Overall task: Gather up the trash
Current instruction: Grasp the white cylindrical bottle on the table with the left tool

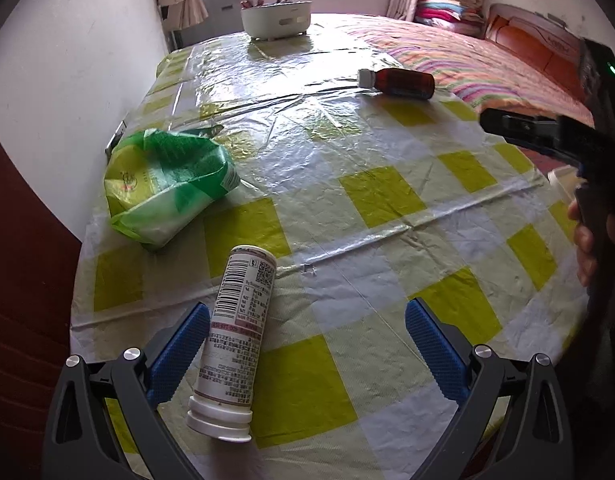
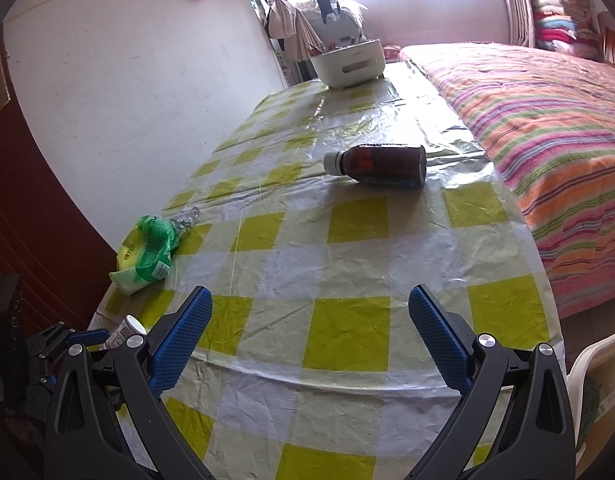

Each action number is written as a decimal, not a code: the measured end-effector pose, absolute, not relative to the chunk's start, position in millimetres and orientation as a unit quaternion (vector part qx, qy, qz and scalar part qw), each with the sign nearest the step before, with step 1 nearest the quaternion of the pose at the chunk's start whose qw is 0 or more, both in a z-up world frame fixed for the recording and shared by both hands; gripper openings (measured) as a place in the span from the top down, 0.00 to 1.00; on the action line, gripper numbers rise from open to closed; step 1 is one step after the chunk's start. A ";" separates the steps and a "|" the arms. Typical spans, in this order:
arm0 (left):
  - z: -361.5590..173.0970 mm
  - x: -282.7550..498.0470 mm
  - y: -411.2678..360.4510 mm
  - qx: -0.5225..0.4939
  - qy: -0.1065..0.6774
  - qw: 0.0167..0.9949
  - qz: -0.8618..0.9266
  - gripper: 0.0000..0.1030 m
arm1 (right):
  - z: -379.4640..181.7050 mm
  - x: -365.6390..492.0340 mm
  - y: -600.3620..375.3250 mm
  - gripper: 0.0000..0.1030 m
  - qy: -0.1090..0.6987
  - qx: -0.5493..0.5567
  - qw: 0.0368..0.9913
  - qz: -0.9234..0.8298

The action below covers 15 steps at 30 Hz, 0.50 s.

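Left gripper (image 1: 307, 344) is spread wide w/ the white tube (image 1: 237, 332) lying at lower centre, hard by its left pad, nothing gripped. Right gripper (image 2: 309, 336) also wide open, empty, over the table (image 2: 347, 336) at lower centre. Risks, my guess: tube is round and lies off-centre, so closing could knock it rolling off the near edge; the slick plastic cover helps it slide. Brown bottle (image 2: 381, 164) at upper centre could roll too. Count: 1 tube, 1 bottle, 1 green bag (image 1: 167, 184) at left, 1 white basket (image 2: 347, 62) far end.
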<state>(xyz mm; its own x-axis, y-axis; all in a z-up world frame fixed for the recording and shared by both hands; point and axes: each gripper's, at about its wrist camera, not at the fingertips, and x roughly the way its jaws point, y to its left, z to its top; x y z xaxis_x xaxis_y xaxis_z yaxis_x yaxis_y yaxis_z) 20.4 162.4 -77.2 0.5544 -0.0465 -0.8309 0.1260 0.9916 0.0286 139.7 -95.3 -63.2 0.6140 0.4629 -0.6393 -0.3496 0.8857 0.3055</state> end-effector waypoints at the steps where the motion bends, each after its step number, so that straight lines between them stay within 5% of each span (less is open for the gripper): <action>1: -78.6 22.1 163.5 0.039 0.474 0.879 -0.049 0.07 | -62.8 138.5 -94.5 0.06 0.374 0.075 0.896 0.228; 3: -82.6 25.7 164.2 0.036 0.483 0.873 -0.053 0.09 | -62.1 137.7 -94.1 0.06 0.372 0.074 0.896 0.229; 8: -89.3 28.5 161.1 0.044 0.497 0.865 -0.062 0.35 | -59.7 135.6 -93.3 0.06 0.364 0.078 0.899 0.231; 15: -87.7 37.9 160.6 0.024 0.499 0.864 -0.072 0.44 | -60.7 133.6 -88.5 0.06 0.362 0.078 0.898 0.237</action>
<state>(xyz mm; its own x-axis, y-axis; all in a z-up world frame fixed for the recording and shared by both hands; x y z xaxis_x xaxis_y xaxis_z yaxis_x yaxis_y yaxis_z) 37.9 160.6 -87.7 0.4924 -0.1011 -0.8645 0.1493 0.9883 -0.0305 133.6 -88.5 -60.7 0.6248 0.4830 -0.6135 -0.3696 0.8750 0.3125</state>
